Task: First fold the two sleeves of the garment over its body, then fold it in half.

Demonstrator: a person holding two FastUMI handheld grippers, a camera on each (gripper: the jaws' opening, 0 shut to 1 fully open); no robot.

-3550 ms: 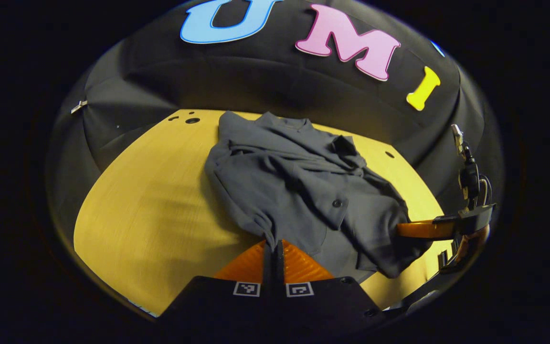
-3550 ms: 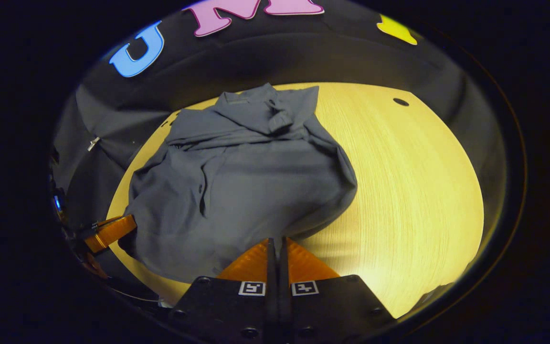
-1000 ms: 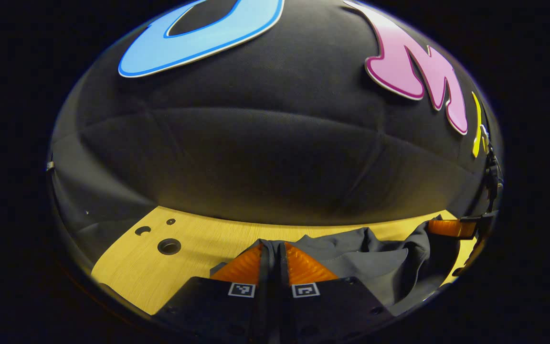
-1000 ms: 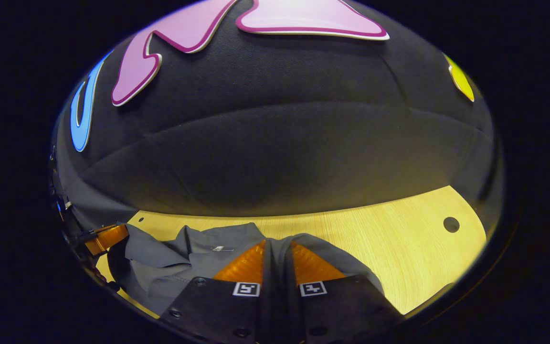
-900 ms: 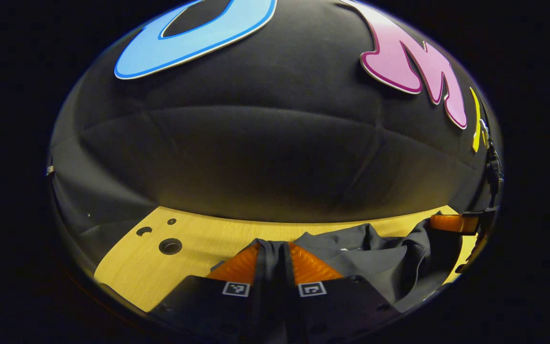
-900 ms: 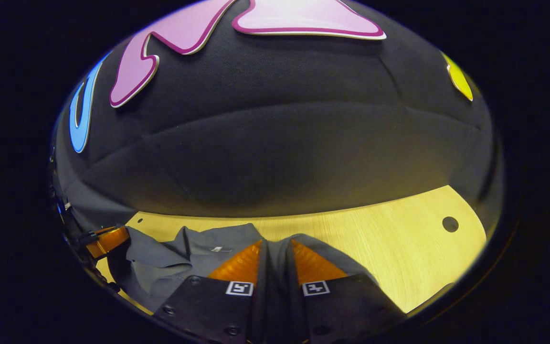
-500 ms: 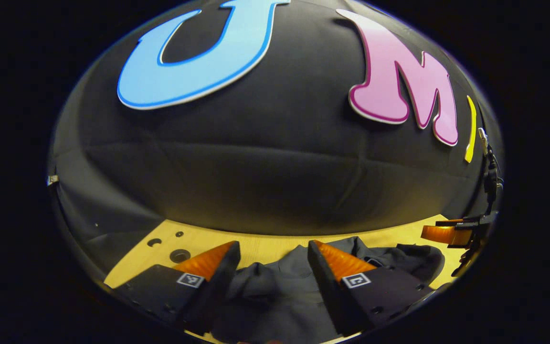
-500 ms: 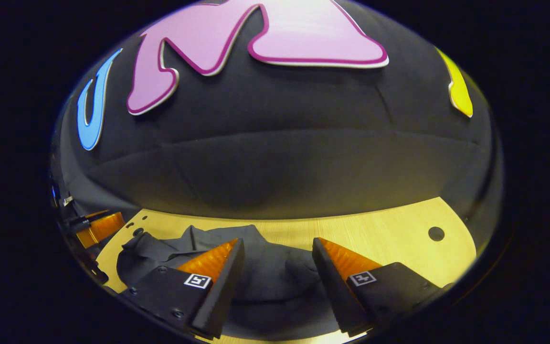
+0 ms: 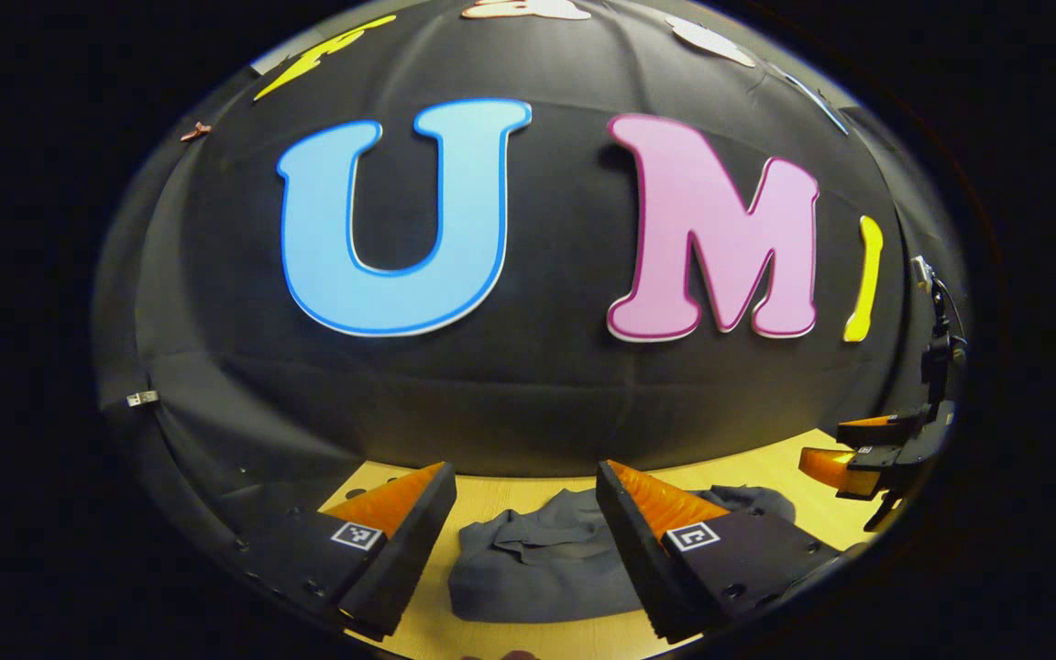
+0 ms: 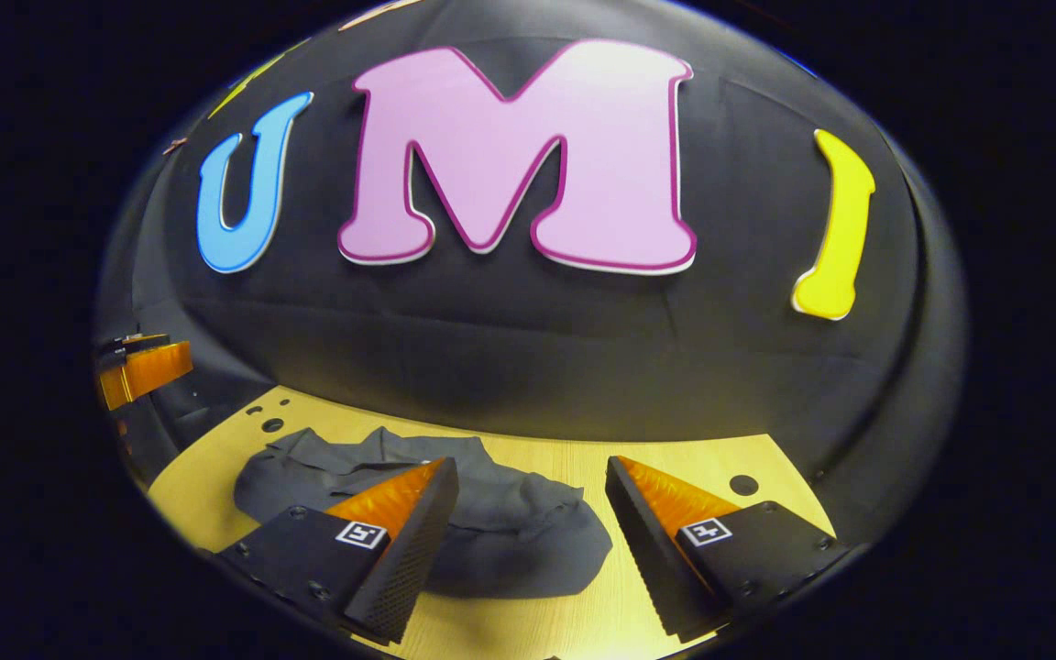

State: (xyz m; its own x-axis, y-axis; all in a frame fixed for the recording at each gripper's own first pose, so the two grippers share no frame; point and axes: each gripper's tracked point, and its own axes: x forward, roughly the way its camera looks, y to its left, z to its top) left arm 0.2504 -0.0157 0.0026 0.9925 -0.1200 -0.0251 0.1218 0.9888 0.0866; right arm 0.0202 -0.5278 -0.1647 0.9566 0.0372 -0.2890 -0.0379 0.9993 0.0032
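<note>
The grey garment (image 9: 542, 564) lies in a low folded heap on the yellow wooden table (image 9: 766, 477), near the back wall. In the left gripper view my left gripper (image 9: 526, 477) is open above it, and cloth shows between its spread fingers without touching them. The right gripper view shows the garment (image 10: 510, 527) lower left, with my right gripper (image 10: 533, 472) open over its right part. My right gripper (image 9: 863, 449) is also at the far right of the left gripper view, and my left gripper (image 10: 138, 367) sits at the left edge of the right gripper view.
The black cloth wall (image 10: 528, 357) rises just behind the table. Round holes mark the tabletop: one to the right (image 10: 743, 484) of the garment, small ones at the back left (image 10: 271, 424). Bare wood (image 10: 620, 605) lies in front of and right of the garment.
Both grippers carried the garment's near edge to the back, then opened and let go. Since then they have lifted and drawn back, and the garment lies folded on the table.
</note>
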